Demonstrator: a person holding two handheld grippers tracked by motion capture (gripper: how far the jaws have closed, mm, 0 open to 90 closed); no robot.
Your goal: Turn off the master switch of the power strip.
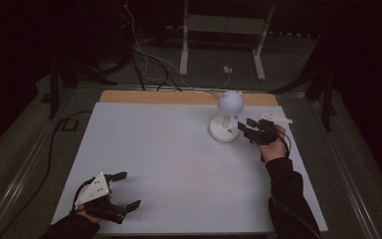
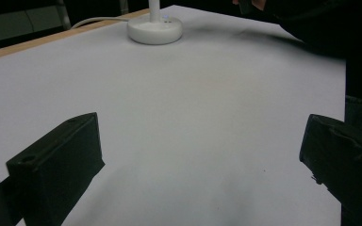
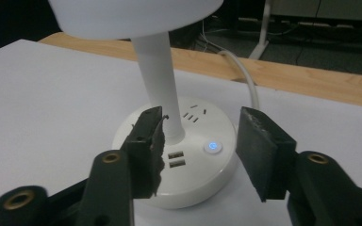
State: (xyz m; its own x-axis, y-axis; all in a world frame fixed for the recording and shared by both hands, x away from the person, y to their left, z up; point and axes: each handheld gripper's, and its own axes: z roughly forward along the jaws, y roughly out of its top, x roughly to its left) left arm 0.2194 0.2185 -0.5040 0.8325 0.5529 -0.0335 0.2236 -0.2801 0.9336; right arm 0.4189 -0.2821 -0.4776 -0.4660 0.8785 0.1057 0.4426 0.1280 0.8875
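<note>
The white table (image 1: 169,164) filled most of the high view, its wooden edge (image 1: 144,96) bare along the far side. Toward its far right stood a white desk lamp (image 1: 227,117): a rounded shade (image 1: 230,101) on a slim stem (image 3: 162,89), rising from a round base (image 3: 202,141). The base carried socket slots (image 3: 195,113), two USB ports (image 3: 176,159) and a small button (image 3: 212,146) glowing blue; a white cord (image 3: 245,77) ran off its back over the table's edge.

The right gripper (image 3: 200,141) was right at the base, jaws half open and straddling its front edge, the stem just behind its left jaw. The pads seemed to stand clear of the plastic, though the angle makes that hard to be sure of.

The left gripper (image 1: 122,190) rested at the near left corner, well apart from the lamp, jaws wide with bare table between them.
</note>
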